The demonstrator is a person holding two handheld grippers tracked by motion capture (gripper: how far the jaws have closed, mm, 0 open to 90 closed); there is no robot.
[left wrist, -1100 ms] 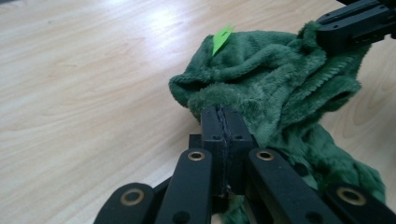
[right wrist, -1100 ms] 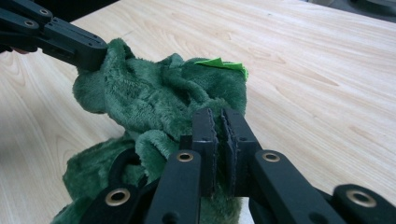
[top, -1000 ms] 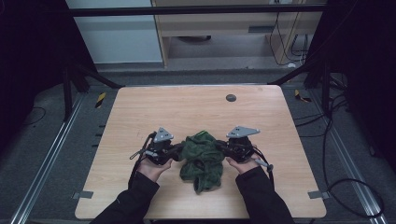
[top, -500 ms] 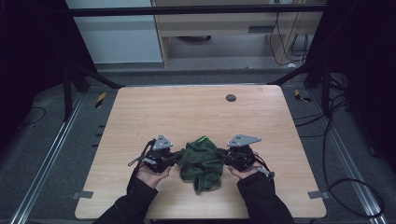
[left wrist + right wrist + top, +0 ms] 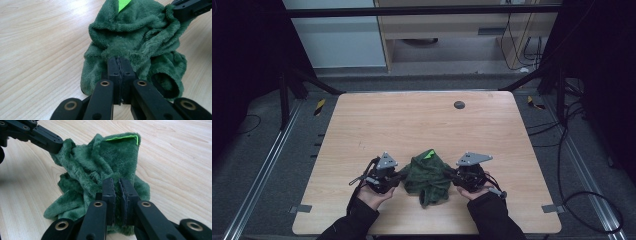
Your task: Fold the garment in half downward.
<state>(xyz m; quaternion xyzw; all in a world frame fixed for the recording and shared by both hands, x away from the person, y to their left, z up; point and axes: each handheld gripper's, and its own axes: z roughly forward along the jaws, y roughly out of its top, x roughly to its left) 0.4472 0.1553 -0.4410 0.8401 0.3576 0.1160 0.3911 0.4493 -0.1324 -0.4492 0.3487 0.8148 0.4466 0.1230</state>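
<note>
Fleece, dark green and plush, sits bunched in a heap (image 5: 427, 176) at the near middle of the table (image 5: 412, 120), around 6 o'clock from the table's centre, and you have it from both sides. Your left tool (image 5: 398, 177) comes in from 9 o'clock of the heap, your right tool (image 5: 449, 174) from 3 o'clock, each with a grey three-cornered plate on top. In the left gripper view the left tool (image 5: 120, 62) has its jaws pressed tight together, the tips buried in a fold of the green fleece garment (image 5: 140, 35), pinching it. A dark-lined cuff opening (image 5: 165, 83) gapes at 4 o'clock of those tips, and a bright lime tag (image 5: 123, 3) pokes up at 12 o'clock. Over in the right gripper view, the right tool (image 5: 117, 183) has its jaws nearly together with a sliver of a gap, the tips sunk into the pile of the garment (image 5: 110, 160), nipping a fold. A lime-green stitched edge (image 5: 122, 137) runs along the top flap at 12 o'clock. Your other tool reaches in from 10 o'clock and touches the cloth's far edge. Far across the table, at 12 o'clock, a small dark round disc (image 5: 459, 105) lies well apart from everything.
</note>
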